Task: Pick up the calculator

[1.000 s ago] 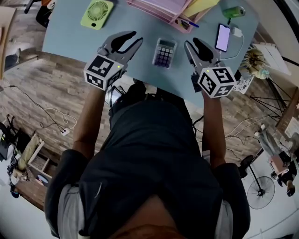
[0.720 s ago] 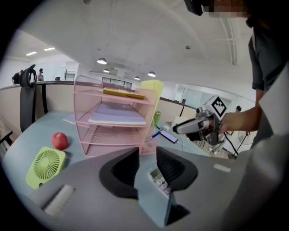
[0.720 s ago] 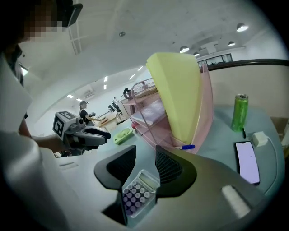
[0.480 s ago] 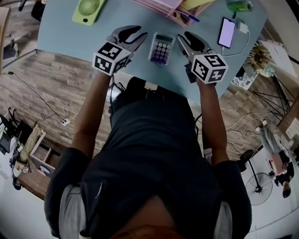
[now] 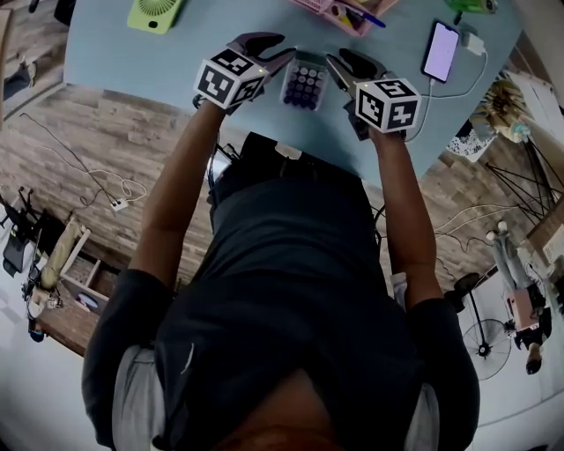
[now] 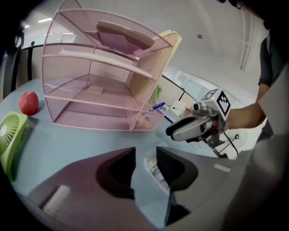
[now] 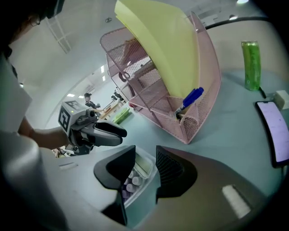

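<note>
While the left gripper and right gripper are flanking the calculator on the table, both pairs of jaws are standing apart, each framing an edge of it without clamping. Beyond the right jaws, a pink mesh rack is holding a yellow folder, its front pocket carrying a blue pen. A label on the rack's corner is showing print too blurred to read.

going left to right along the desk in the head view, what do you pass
green fan → left tool → calculator → right tool → phone
</note>
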The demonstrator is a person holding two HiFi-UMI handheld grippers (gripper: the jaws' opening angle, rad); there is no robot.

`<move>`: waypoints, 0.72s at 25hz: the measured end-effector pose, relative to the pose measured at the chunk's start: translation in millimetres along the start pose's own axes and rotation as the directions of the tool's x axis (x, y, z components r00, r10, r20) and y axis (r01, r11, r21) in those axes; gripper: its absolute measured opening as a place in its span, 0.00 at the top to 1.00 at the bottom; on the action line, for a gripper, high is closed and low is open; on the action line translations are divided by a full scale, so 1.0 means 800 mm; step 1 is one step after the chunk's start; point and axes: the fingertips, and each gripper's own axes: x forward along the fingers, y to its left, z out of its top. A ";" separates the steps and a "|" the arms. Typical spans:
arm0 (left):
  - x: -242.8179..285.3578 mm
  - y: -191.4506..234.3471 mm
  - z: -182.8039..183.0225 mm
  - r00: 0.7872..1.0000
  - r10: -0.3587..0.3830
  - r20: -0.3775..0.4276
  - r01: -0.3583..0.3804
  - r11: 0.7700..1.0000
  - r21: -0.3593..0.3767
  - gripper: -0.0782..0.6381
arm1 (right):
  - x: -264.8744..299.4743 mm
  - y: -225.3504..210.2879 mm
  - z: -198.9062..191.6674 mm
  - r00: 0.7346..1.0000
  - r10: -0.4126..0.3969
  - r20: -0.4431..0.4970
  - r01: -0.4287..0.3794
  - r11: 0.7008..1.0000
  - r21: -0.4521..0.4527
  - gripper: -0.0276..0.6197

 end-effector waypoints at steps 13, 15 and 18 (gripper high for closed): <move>0.043 -0.015 -0.036 0.978 -0.164 -0.132 0.158 0.986 -0.050 0.64 | 0.043 -0.002 -0.041 0.994 0.024 -0.103 -0.018 0.998 0.052 0.77; 0.053 -0.017 -0.042 0.974 -0.177 -0.144 0.170 0.984 -0.062 0.63 | 0.044 -0.006 -0.047 0.995 0.028 -0.098 -0.019 0.995 0.094 0.77; 0.050 -0.016 -0.039 0.976 -0.173 -0.135 0.163 0.983 -0.079 0.62 | 0.041 -0.004 -0.048 0.995 0.025 -0.096 -0.013 0.993 0.115 0.77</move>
